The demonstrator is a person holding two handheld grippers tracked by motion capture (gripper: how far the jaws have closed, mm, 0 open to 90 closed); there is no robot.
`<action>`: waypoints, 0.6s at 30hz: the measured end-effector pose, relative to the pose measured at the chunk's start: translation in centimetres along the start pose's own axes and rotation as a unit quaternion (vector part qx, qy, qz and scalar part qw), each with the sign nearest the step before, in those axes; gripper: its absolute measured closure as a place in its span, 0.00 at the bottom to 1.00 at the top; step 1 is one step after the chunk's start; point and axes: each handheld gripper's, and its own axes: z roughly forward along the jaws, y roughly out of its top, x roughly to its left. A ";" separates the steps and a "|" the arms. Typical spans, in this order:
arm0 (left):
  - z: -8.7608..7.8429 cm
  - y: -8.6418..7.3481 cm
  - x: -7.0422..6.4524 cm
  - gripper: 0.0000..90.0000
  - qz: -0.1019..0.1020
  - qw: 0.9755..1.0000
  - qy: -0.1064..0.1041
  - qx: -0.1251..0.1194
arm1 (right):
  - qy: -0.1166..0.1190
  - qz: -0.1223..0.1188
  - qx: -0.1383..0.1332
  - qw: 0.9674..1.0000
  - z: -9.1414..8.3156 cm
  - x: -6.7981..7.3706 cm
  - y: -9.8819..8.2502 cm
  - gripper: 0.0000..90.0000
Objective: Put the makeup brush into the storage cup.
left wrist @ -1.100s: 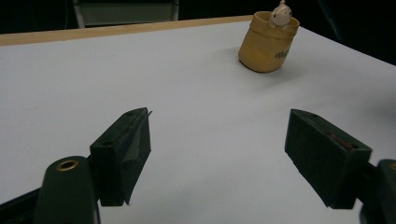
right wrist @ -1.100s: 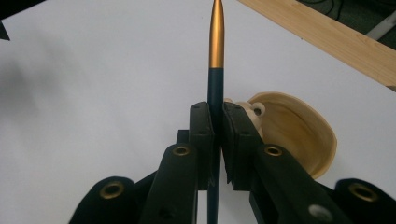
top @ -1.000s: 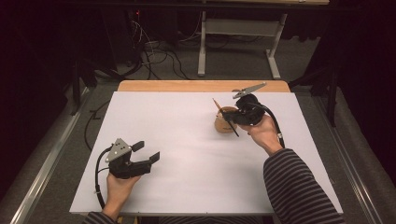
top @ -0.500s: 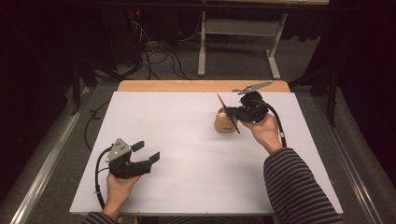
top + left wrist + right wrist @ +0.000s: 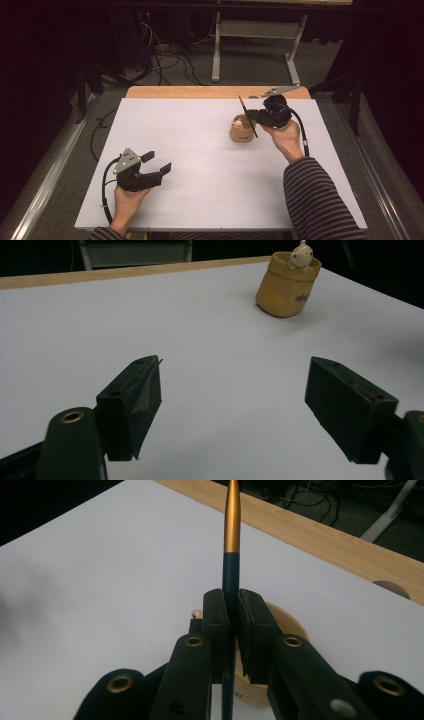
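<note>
A tan cup (image 5: 242, 132) with a small pale figurine at its rim stands right of centre on the white table (image 5: 200, 135). My right gripper (image 5: 251, 116) hovers just over the cup, shut on a slim dark-blue pen (image 5: 248, 117) with a gold end. In the right gripper view the pen (image 5: 232, 525) rises straight between the pads of the right gripper (image 5: 233, 610), and the cup (image 5: 287, 625) lies beneath the jaws. Whether the pen's lower end is inside the cup I cannot tell. My left gripper (image 5: 156, 162) rests at the near left, open and holding nothing. The left gripper view shows the left gripper (image 5: 235, 405) facing the cup (image 5: 285, 285).
A strip of bare wood (image 5: 200, 92) runs along the table's far edge. Beyond it are cables on the floor and a white desk frame (image 5: 255, 30). White surface stretches between the two grippers.
The right gripper has edged slightly toward the far edge with the pen still in its jaws. The left gripper and the cup have stayed put.
</note>
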 end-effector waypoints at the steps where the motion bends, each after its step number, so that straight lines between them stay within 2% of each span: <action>1: 0.0 0.0 0.0 0.26 0.000 1.000 0.000 0.000 | -0.001 0.003 0.000 1.000 0.0 -0.1 0.0 0.95; 9: 0.0 0.0 0.0 0.26 0.002 1.000 0.000 0.001 | -0.006 0.014 -0.007 1.000 0.4 -0.6 0.1 0.95; 16: 0.0 0.0 0.0 0.26 0.002 1.000 0.001 0.000 | -0.011 0.009 -0.012 1.000 0.2 -0.7 0.7 0.95; 18: -0.1 0.0 0.0 0.26 0.002 1.000 0.001 0.000 | -0.012 0.013 -0.012 1.000 0.2 -0.8 0.8 0.95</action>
